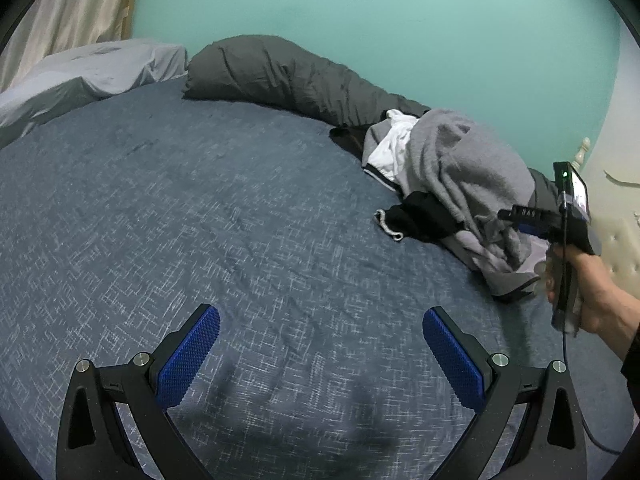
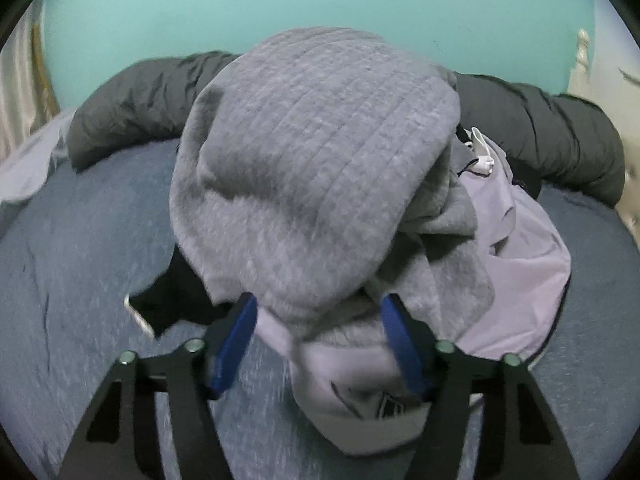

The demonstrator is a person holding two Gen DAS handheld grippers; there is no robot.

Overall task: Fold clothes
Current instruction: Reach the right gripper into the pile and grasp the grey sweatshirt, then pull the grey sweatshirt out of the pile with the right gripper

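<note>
A heap of clothes lies on the right of the blue-grey bed (image 1: 200,200). A grey knit garment (image 1: 472,168) (image 2: 320,160) is on top, over a white piece (image 1: 394,148), a black piece (image 1: 420,220) (image 2: 176,300) and a pale lilac garment (image 2: 520,280). My right gripper (image 2: 319,300) straddles the near lower edge of the grey knit. Cloth fills most of the gap, but bed shows beside the left pad (image 2: 236,340). In the left wrist view a hand (image 1: 592,292) holds that gripper's body against the heap. My left gripper (image 1: 322,314) hangs wide open over bare bed, holding nothing.
A long dark grey rolled quilt (image 1: 280,72) (image 2: 140,100) runs along the teal wall behind the heap. A pale pillow (image 1: 80,72) lies at the far left, near a curtain. A cream padded headboard (image 1: 624,248) bounds the bed on the right.
</note>
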